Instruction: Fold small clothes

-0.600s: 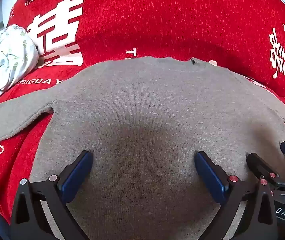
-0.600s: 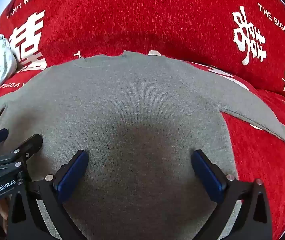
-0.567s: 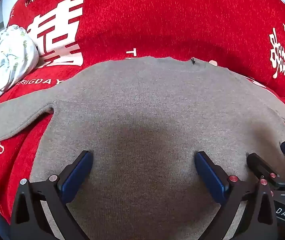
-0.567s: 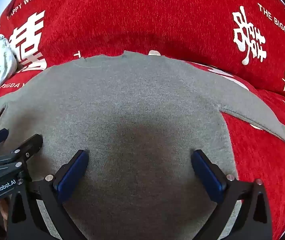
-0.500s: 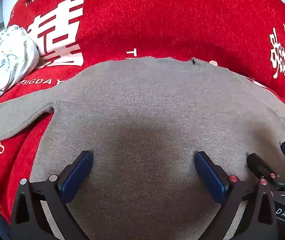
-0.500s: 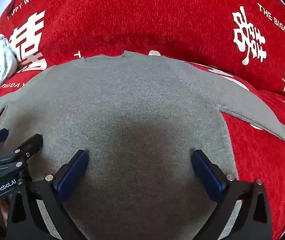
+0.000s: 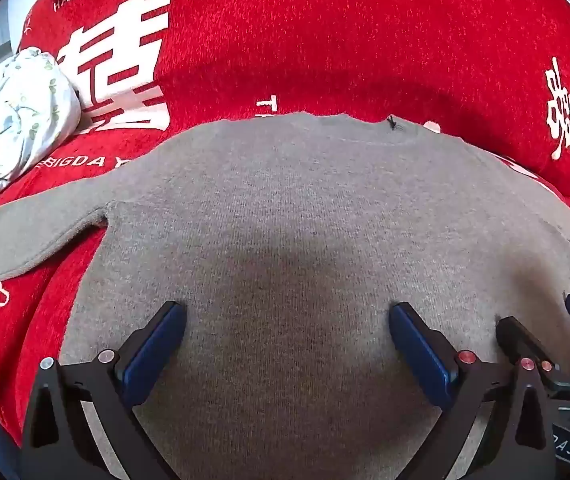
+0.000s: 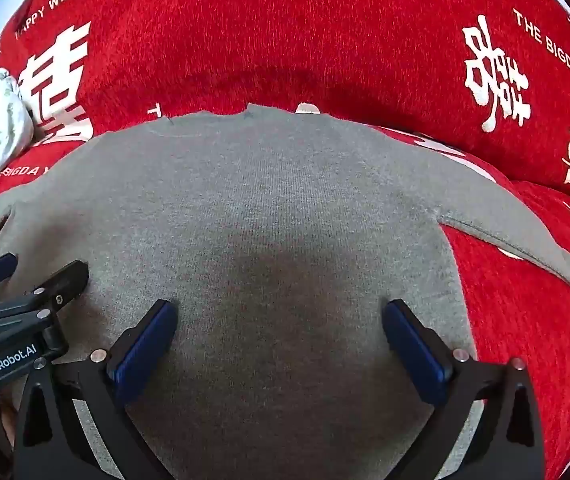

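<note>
With the grey sweater lying flat on the red sofa cover, neckline away from me and sleeves spread to either side, I have both tools over its lower body. My left gripper and right gripper sit side by side, jaws spread wide, grasping nothing. Beyond the left sleeve lies a floral bundle.

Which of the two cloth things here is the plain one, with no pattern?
The grey sweater, spread flat under both tongs. The crumpled bundle at far left is white with small leafy prints.
</note>
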The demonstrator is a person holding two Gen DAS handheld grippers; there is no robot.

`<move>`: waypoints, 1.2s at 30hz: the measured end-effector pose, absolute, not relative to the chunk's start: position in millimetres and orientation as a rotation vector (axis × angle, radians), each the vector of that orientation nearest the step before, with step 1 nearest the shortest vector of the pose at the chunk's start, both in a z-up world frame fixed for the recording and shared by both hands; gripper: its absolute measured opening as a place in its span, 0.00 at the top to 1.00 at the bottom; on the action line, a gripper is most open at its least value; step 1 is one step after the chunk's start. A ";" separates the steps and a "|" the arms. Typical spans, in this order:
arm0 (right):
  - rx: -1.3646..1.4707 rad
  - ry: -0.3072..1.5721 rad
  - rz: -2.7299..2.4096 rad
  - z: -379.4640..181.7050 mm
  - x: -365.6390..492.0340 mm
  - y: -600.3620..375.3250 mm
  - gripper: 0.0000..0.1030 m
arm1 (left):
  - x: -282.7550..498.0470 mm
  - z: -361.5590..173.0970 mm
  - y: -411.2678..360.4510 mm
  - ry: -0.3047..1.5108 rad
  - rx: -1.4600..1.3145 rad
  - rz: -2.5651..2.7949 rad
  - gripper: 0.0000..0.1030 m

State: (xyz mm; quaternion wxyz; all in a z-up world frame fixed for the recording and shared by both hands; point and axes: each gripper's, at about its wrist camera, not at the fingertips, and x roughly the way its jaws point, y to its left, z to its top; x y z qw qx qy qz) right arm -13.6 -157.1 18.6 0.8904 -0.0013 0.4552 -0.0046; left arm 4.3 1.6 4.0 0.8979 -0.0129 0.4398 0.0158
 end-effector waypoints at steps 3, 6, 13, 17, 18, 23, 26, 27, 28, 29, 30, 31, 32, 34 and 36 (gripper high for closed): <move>-0.004 0.945 -0.010 18.2 -13.5 -157.2 0.00 | 4.1 3.8 1.7 0.910 -0.026 0.032 0.00; -0.005 0.945 -0.011 18.1 -13.4 -157.0 0.00 | 3.6 3.5 1.7 0.908 -0.027 0.033 0.00; -0.005 0.943 -0.010 17.5 -13.8 -157.1 0.00 | 3.4 3.1 1.6 0.907 -0.026 0.033 0.00; -0.005 0.943 -0.010 17.6 -13.9 -157.2 0.00 | 3.5 4.0 1.3 0.908 -0.024 0.036 0.00; -0.005 0.942 -0.010 17.6 -13.9 -157.1 0.00 | 3.6 4.7 1.1 0.909 -0.023 0.038 0.00; -0.006 0.941 -0.010 17.5 -14.1 -157.2 0.00 | 3.8 5.7 2.8 0.914 -0.028 0.039 0.00; -0.005 0.942 -0.010 17.2 -14.2 -157.4 0.00 | 4.4 5.6 2.4 0.924 -0.034 0.046 0.00; -0.004 0.943 -0.011 17.2 -14.2 -157.7 0.00 | 4.6 5.5 2.7 0.928 -0.037 0.047 0.00; -0.005 0.945 -0.011 17.3 -14.1 -158.0 0.00 | 4.0 5.5 3.4 0.932 -0.039 0.048 0.00; -0.005 0.948 -0.012 17.4 -13.9 -158.2 0.00 | 4.2 6.1 4.4 0.938 -0.042 0.048 0.00; -0.006 0.951 -0.013 17.6 -13.4 -158.0 0.00 | 3.8 5.8 4.5 0.942 -0.043 0.046 0.00; -0.009 0.958 -0.016 18.1 -12.8 -157.3 0.00 | 3.2 5.5 4.5 0.947 -0.042 0.048 0.00; -0.012 0.968 -0.019 18.8 -12.1 -157.0 0.00 | 2.1 5.8 5.1 0.952 -0.041 0.048 0.00; -0.010 0.986 -0.032 19.8 -13.7 -156.6 0.00 | 1.0 6.8 5.9 0.981 -0.040 0.039 0.00; 0.008 1.000 -0.058 21.6 -19.9 -156.1 0.00 | 0.5 7.9 7.4 1.017 -0.032 0.021 0.00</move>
